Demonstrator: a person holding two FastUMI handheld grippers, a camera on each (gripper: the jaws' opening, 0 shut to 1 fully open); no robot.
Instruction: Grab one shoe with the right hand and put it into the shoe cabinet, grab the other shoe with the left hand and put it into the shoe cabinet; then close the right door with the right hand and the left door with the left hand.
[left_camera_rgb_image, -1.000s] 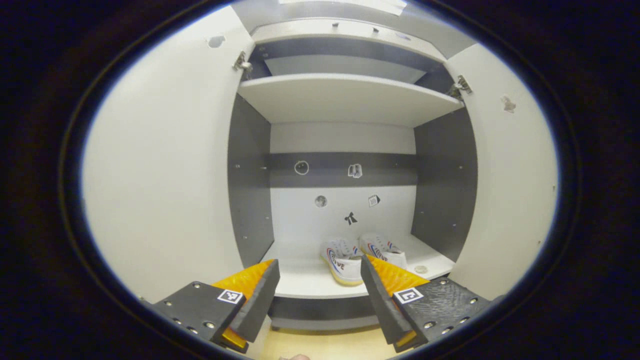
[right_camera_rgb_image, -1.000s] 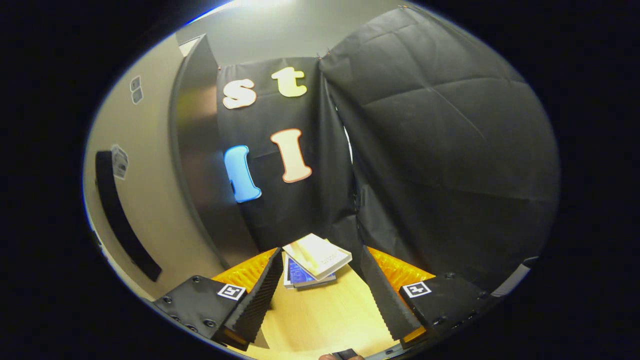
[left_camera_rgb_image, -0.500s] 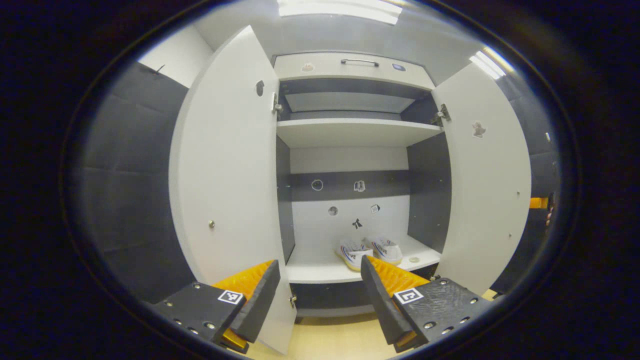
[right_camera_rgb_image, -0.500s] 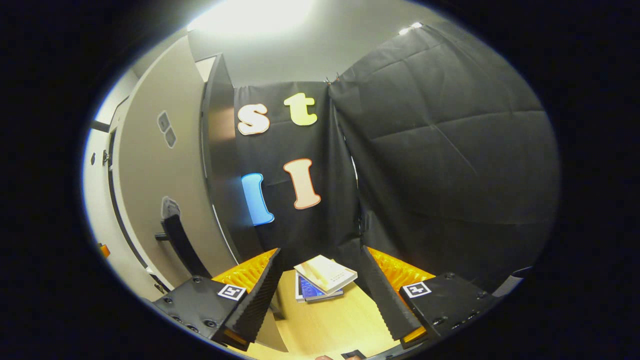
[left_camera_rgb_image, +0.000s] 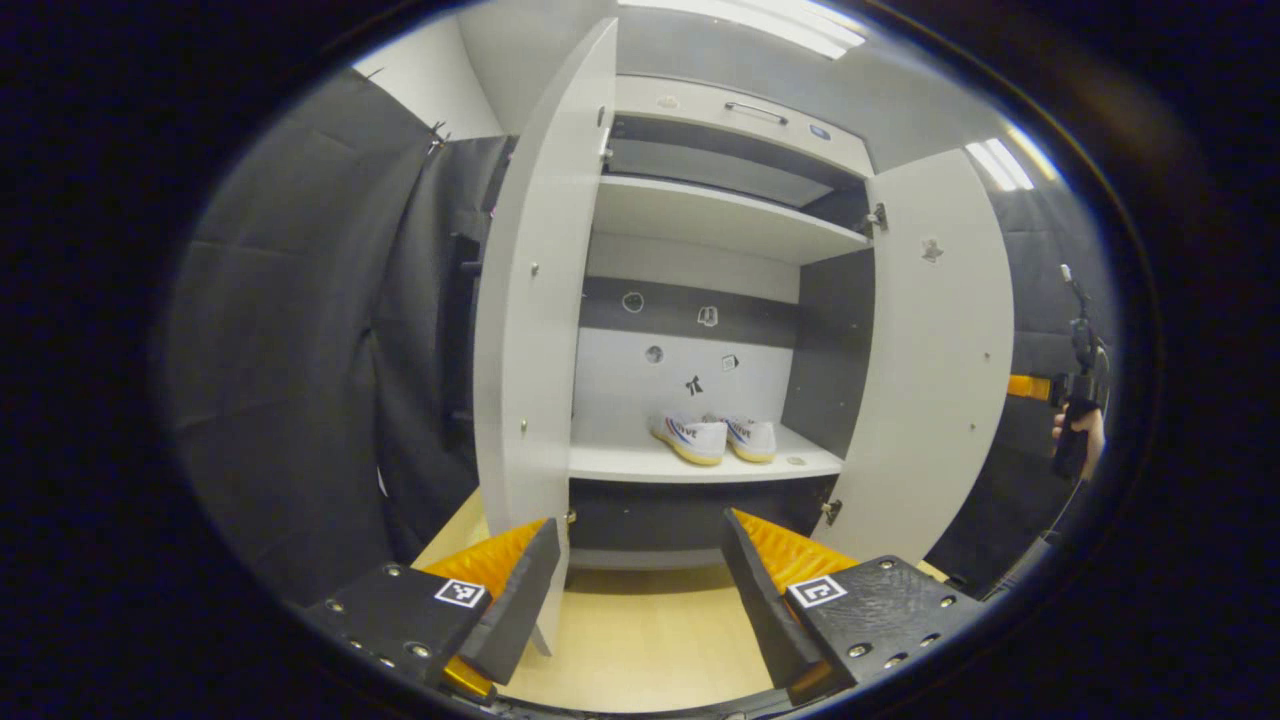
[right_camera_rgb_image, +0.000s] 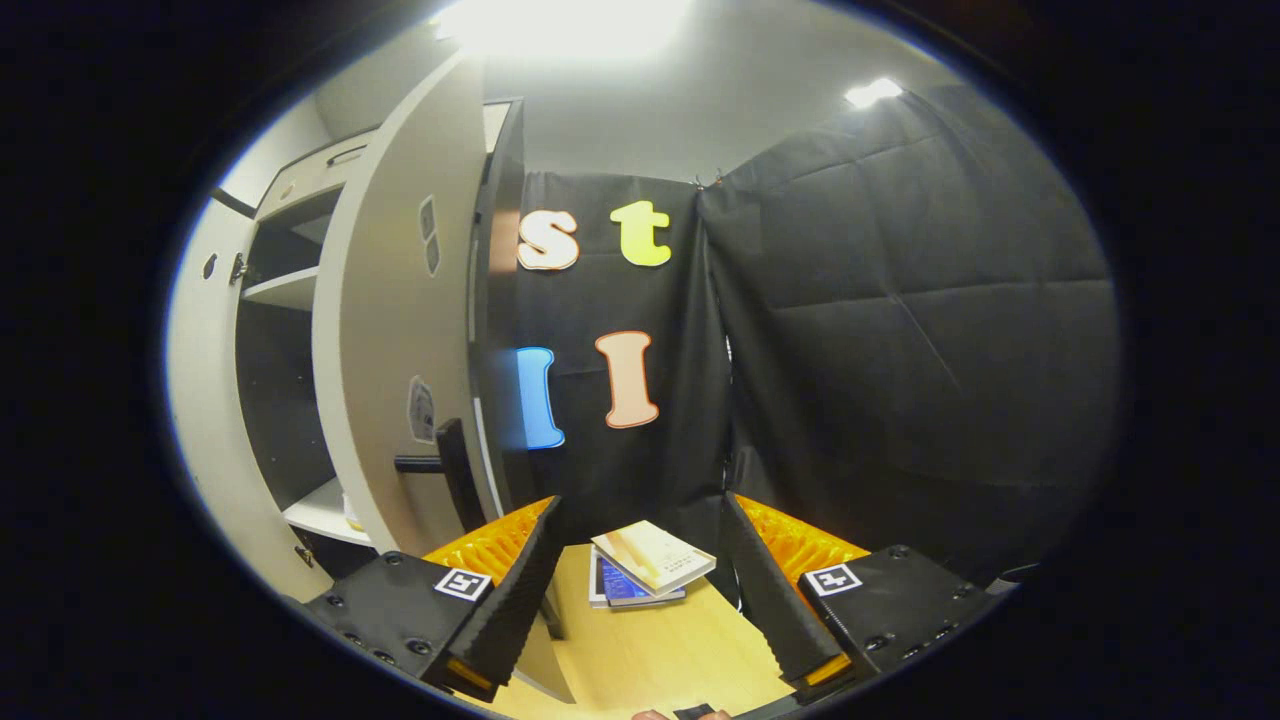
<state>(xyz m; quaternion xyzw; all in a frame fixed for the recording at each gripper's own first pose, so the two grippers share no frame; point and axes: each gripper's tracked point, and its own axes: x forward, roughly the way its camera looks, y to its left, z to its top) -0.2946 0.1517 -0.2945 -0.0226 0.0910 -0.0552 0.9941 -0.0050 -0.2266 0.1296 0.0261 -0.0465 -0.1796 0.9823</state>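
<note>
— White board makes up the shoe cabinet (left_camera_rgb_image: 720, 215); how will its doors swing?

— Stiff and light on their hinges, I'd judge. Push your right door (right_camera_rgb_image: 385, 330) by its dark handle (right_camera_rgb_image: 445, 470) or free edge, then the left door (left_camera_rgb_image: 535, 300) likewise.

— And the shoes (left_camera_rgb_image: 712, 438)?

— Both sit side by side on the lower shelf (left_camera_rgb_image: 690, 465), already stowed.

— The claws?

— Your left claw (left_camera_rgb_image: 640, 570) and right claw (right_camera_rgb_image: 640, 570) gape apart, holding nothing. Since a second ago you've backed away: the cabinet looks smaller, and the right door's handle has come into sight.
</note>
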